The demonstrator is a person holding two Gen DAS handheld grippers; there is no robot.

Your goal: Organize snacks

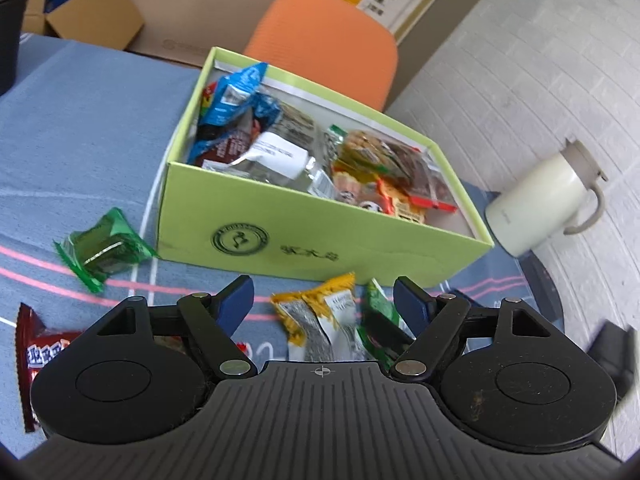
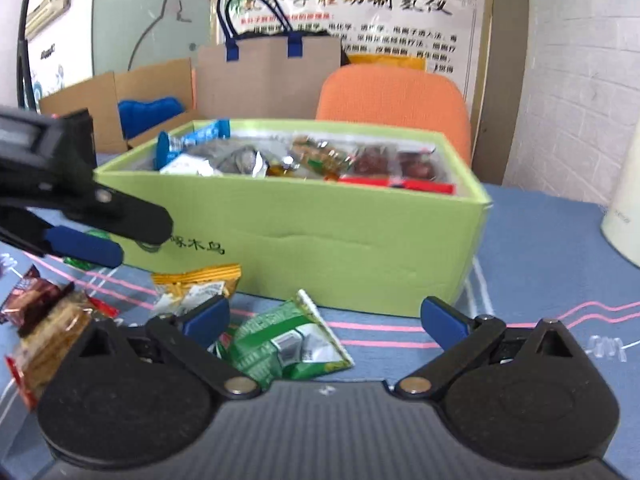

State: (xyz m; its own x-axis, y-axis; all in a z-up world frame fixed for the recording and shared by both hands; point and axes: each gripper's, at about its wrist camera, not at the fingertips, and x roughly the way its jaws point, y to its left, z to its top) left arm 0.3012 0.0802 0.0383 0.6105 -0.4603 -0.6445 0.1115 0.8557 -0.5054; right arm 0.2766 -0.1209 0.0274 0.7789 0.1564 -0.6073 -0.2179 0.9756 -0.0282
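A light green box (image 1: 320, 236) holding several snack packets stands on the blue cloth; it also shows in the right wrist view (image 2: 360, 240). My left gripper (image 1: 324, 300) is open and empty above a yellow packet (image 1: 316, 312) and a green packet (image 1: 380, 316) that lie in front of the box. My right gripper (image 2: 326, 314) is open and empty over the same green packet (image 2: 288, 340). The yellow packet (image 2: 196, 284) lies to its left. The left gripper's blue finger (image 2: 84, 246) shows at the left of the right wrist view.
A green wrapped snack (image 1: 104, 248) and a dark red packet (image 1: 36, 356) lie left of the box. Brown and red packets (image 2: 44, 320) lie at the left. A cream jug (image 1: 548, 204) stands right of the box. An orange chair (image 1: 324, 40) and cardboard boxes (image 1: 96, 12) are behind.
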